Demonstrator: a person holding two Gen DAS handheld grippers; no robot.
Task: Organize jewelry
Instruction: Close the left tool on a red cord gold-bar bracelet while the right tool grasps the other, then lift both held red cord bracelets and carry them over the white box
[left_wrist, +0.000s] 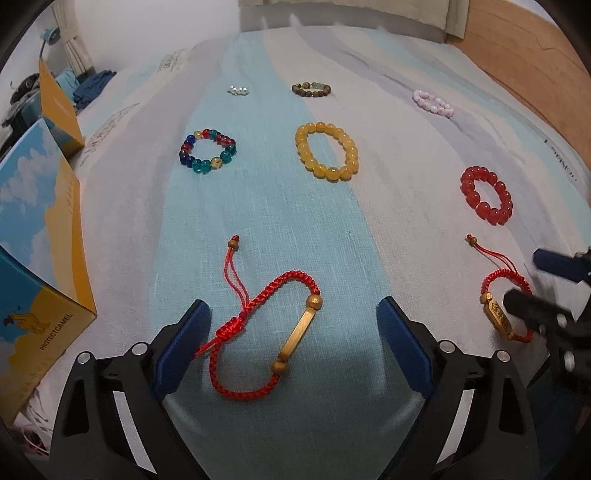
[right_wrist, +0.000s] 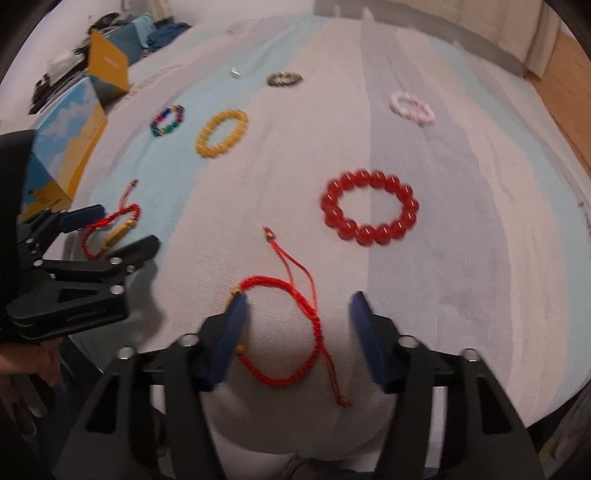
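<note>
Several bracelets lie on a striped bedsheet (left_wrist: 388, 221). My left gripper (left_wrist: 293, 325) is open, its jaws standing either side of a red braided cord bracelet with a gold bar (left_wrist: 291, 336). My right gripper (right_wrist: 297, 317) is open around a second red cord bracelet (right_wrist: 291, 332); it also shows in the left wrist view (left_wrist: 506, 314). Farther off lie a red bead bracelet (right_wrist: 369, 206), a yellow bead bracelet (left_wrist: 327, 151), a multicoloured bead bracelet (left_wrist: 208, 151), a pink one (left_wrist: 432, 103), a brown one (left_wrist: 311, 89) and a small clear one (left_wrist: 238, 90).
A blue and yellow cardboard box (left_wrist: 37, 258) stands at the left edge of the bed, its lid (left_wrist: 57, 99) open behind it. Clothes and clutter (left_wrist: 88, 86) lie at the far left. A wooden floor (left_wrist: 535, 62) shows at the right.
</note>
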